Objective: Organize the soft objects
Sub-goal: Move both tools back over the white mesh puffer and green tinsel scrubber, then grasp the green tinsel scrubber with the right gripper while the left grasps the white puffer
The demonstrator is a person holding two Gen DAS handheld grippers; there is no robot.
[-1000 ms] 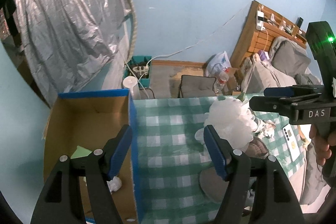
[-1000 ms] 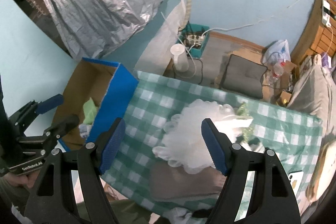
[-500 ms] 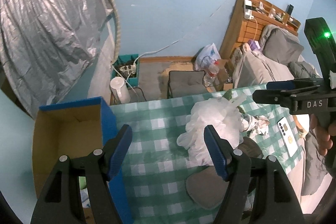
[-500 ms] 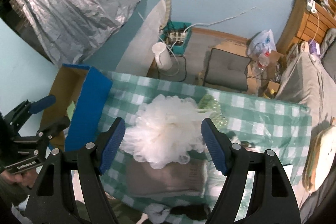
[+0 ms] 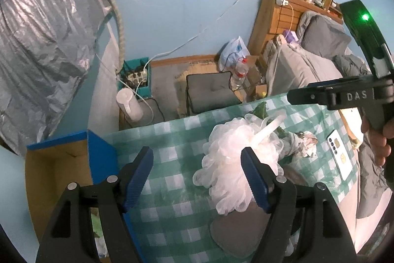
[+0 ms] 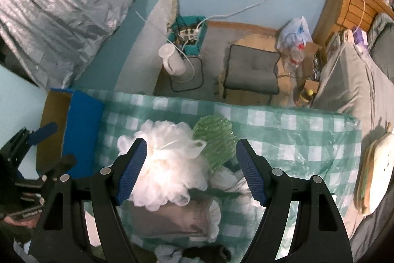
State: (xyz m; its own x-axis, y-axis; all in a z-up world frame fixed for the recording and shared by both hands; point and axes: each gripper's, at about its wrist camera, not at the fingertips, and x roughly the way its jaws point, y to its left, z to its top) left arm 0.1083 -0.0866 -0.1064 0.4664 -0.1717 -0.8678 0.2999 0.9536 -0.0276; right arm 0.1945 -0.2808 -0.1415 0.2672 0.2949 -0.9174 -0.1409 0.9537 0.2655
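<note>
Both grippers have shifted from the cardboard box toward the white bath pouf. Left gripper and right gripper both wide open, empty. Pouf looks like the next pick.

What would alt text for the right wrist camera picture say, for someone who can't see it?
Seen from above, an open right gripper hangs over a white mesh bath pouf on a green checked tablecloth, with a green bubble-wrap piece beside it. A blue cardboard box stands at the left.
</note>
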